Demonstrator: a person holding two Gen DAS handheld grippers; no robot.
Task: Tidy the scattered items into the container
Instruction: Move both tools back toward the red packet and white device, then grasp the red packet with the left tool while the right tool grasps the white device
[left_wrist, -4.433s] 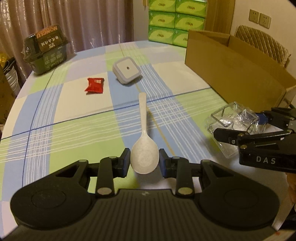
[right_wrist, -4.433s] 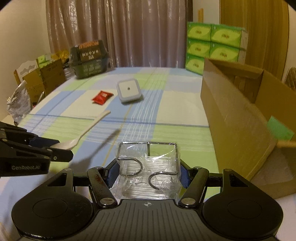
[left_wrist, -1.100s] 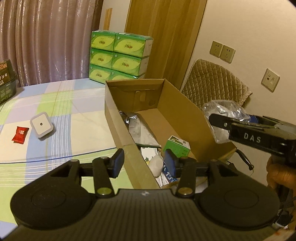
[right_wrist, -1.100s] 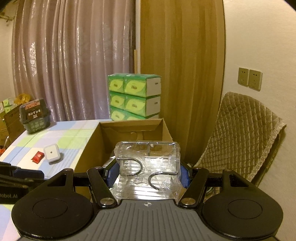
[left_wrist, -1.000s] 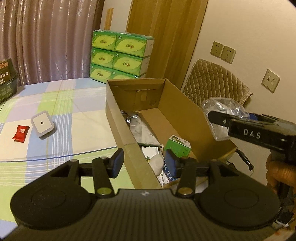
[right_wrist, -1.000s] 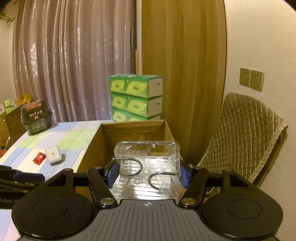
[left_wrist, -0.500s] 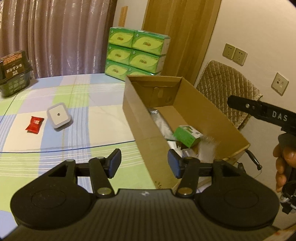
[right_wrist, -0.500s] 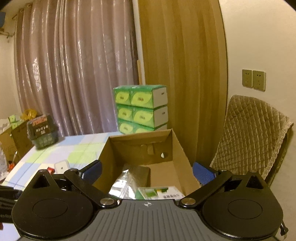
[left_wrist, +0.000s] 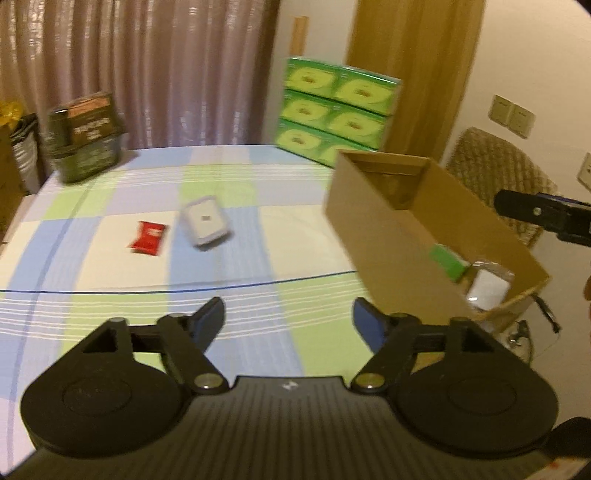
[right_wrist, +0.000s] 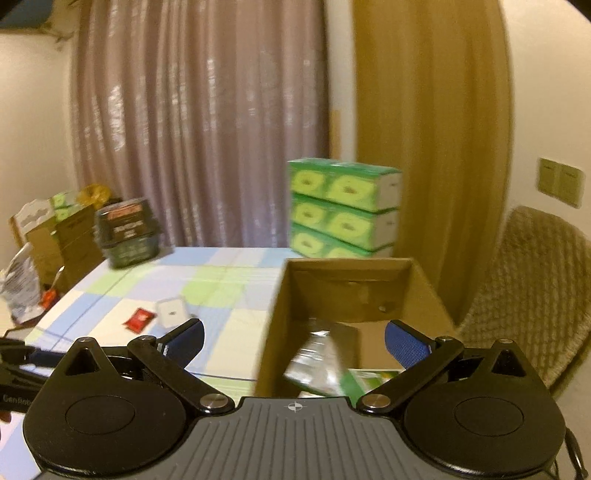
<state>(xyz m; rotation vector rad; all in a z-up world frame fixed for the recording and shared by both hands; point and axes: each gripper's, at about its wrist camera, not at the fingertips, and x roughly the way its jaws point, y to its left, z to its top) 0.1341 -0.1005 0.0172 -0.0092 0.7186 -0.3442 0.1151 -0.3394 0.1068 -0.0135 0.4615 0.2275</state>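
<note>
The open cardboard box (left_wrist: 399, 240) stands at the table's right edge and holds a green packet (left_wrist: 448, 263) and a clear plastic package (left_wrist: 487, 282). It also shows in the right wrist view (right_wrist: 273, 332), with a silvery bag (right_wrist: 317, 354) inside. A red snack packet (left_wrist: 147, 238) and a white square device (left_wrist: 205, 223) lie on the checked tablecloth. My left gripper (left_wrist: 290, 321) is open and empty above the table, left of the box. My right gripper (right_wrist: 293, 339) is open and empty above the box's near end.
A dark green basket (left_wrist: 85, 144) stands at the table's far left corner. Stacked green tissue boxes (left_wrist: 336, 110) stand beyond the table's far edge. A quilted chair (right_wrist: 524, 291) is right of the box. Cartons and bags (right_wrist: 48, 243) sit left of the table.
My right gripper opened and let the clear package fall into the box. My left gripper opened wider and swung left towards the table; the white spoon it held earlier is no longer in view.
</note>
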